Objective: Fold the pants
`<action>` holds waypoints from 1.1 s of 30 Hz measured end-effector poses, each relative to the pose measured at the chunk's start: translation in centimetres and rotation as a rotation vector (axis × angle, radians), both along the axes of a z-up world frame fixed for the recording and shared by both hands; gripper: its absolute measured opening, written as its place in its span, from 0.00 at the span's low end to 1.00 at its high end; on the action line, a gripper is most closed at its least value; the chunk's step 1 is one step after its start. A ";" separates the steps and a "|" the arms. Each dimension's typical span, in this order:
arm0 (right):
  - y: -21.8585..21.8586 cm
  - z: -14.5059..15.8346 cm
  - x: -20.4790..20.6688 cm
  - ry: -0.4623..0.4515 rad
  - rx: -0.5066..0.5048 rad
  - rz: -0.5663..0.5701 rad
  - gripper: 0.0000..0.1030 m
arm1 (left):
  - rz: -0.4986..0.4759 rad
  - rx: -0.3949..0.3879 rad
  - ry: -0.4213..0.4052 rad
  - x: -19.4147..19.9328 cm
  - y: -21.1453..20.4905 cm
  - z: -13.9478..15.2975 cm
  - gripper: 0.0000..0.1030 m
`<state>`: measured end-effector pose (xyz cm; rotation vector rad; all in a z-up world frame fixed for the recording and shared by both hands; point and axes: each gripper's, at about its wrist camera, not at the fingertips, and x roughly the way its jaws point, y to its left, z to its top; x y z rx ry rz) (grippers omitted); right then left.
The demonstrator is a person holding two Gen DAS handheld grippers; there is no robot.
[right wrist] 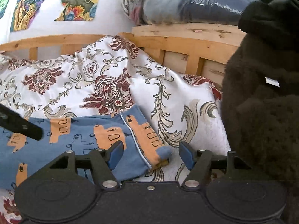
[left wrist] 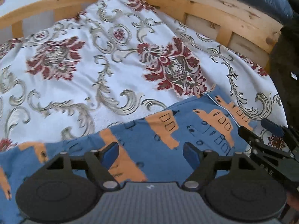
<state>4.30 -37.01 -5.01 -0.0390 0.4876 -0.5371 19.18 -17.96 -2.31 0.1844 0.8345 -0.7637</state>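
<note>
Blue pants (left wrist: 149,140) with orange vehicle prints lie flat on a floral bedspread (left wrist: 104,71). My left gripper (left wrist: 151,154) is open just above the pants' middle, holding nothing. My right gripper (right wrist: 150,154) is open, its jaws either side of the pants' right corner (right wrist: 149,149), where a white piped seam runs. The pants (right wrist: 84,136) spread to the left in the right wrist view. The right gripper also shows at the right edge of the left wrist view (left wrist: 261,128), and a left gripper finger (right wrist: 20,126) shows at the left edge of the right wrist view.
A wooden bed rail (left wrist: 214,9) curves along the back. A dark fuzzy garment (right wrist: 261,102) hangs at the right. A plastic-wrapped bundle (right wrist: 196,1) sits on the rail. Colourful pictures (right wrist: 56,0) hang on the white wall.
</note>
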 end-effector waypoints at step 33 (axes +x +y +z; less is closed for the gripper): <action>3.6 1.5 1.7 0.047 0.008 0.322 0.82 | 0.411 -0.044 0.049 -6.1 19.8 0.7 0.78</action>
